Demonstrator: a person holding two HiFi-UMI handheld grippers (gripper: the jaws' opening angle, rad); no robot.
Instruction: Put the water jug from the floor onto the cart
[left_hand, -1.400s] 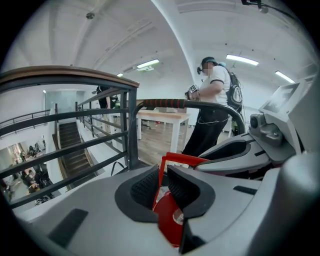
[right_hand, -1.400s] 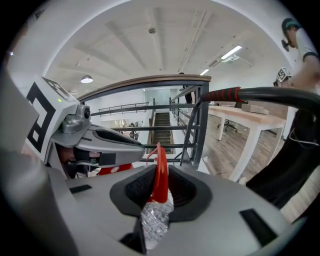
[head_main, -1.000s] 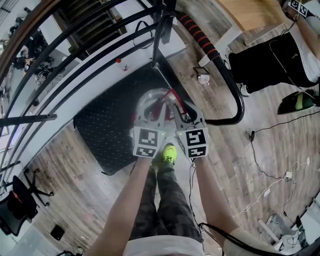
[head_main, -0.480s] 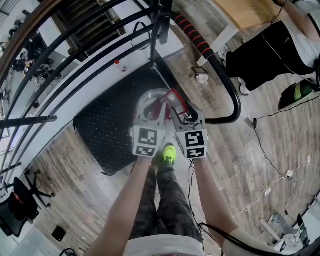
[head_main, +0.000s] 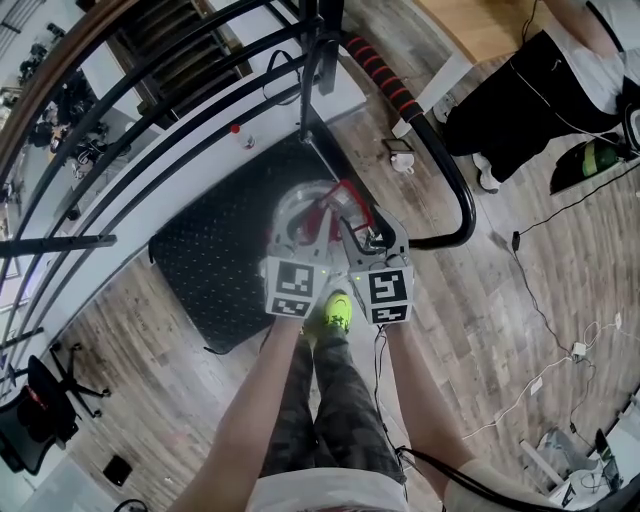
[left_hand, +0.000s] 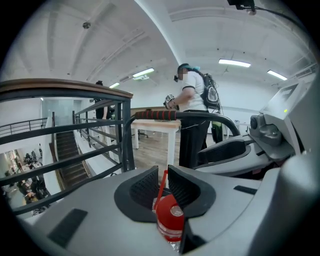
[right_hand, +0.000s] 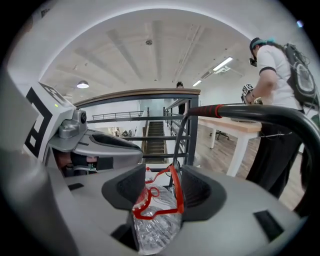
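The clear water jug (head_main: 308, 212) with a red cap and a red handle stands on the cart's black studded deck (head_main: 215, 250). Both grippers meet at its top. My left gripper (head_main: 298, 238) has its jaws nearly together on the thin red handle strip (left_hand: 161, 186), just above the red cap (left_hand: 170, 218); they have eased slightly wider within the last second. My right gripper (head_main: 357, 232) has just been opening. Its jaws stand wide apart, and the red handle loop (right_hand: 176, 192) lies loosely between them over the jug (right_hand: 154, 225), untouched by the pads.
The cart's push bar (head_main: 462, 190), with a red and black grip (head_main: 385, 75), curves past on the right. Black railings (head_main: 150, 110) run along the left. Another person (head_main: 530, 90) stands at the upper right by a wooden table (head_main: 470, 25). Cables (head_main: 540, 340) trail over the wood floor.
The right gripper's jaws have spread apart and let go of the jug's handle. The left gripper and the jug have stayed where they were on the cart deck.
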